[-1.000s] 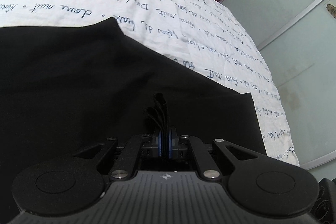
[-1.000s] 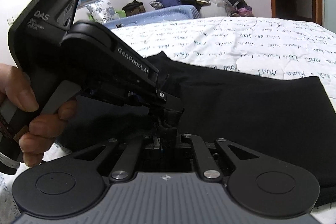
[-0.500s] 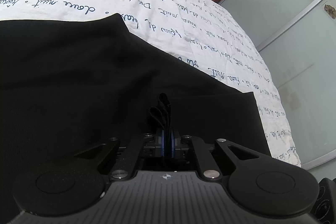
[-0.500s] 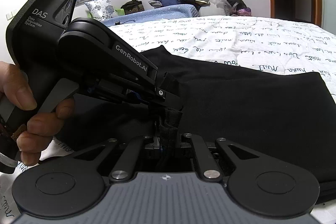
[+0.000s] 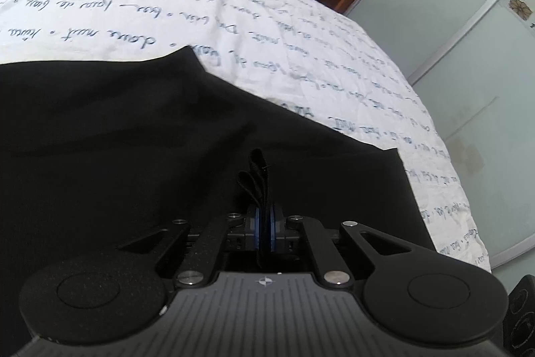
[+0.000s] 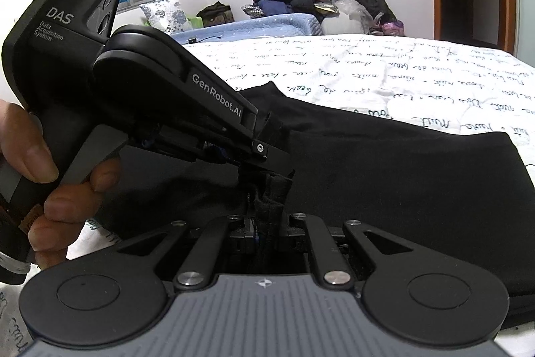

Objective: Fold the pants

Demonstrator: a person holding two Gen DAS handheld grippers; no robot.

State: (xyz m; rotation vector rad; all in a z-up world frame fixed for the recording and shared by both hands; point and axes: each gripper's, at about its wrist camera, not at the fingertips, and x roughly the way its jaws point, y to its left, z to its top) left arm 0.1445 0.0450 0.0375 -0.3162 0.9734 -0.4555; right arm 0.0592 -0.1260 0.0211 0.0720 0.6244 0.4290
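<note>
Ahead of both tongs, black pants [image 5: 167, 156] end short of bare quilt [image 5: 301, 39]. Left gripper [image 5: 264, 225] and right gripper [image 6: 267, 223], side by side, each pinch bunched pants fabric, jaws nearly closed.

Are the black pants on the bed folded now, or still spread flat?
Partly folded: the black pants lie doubled in layers on the bed, while both shut grippers pinch bunched cloth at the near edge.

bed [image 5: 301, 32] | white script-print quilt | black pants [image 5: 150, 139] spread flat
</note>
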